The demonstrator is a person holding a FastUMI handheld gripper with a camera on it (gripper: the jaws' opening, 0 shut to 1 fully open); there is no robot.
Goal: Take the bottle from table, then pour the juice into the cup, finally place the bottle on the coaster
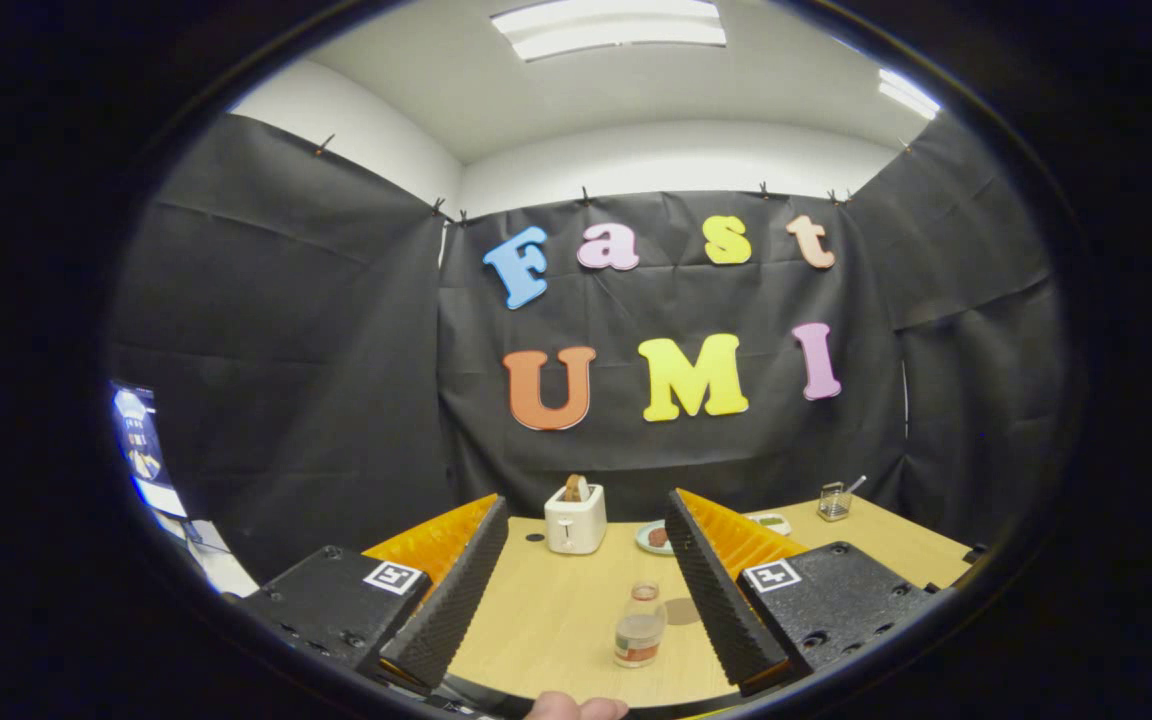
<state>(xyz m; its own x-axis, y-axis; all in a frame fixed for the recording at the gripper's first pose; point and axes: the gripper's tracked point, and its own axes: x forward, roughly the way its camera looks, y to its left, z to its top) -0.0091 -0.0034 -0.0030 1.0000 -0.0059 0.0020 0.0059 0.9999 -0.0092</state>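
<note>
Gripper view, clear bottle (639,632) upright, little juice inside, gripper (586,590) spread wide

A light wooden bench (556,620) carries a clear plastic bottle (639,638) with a red label band, standing upright near its front edge. Just behind it stands a small clear cup (645,592), beside a round brown coaster (682,611). Farther back sit a white toaster (575,518), a pale plate (652,538) and a glass jar (834,501).
</note>
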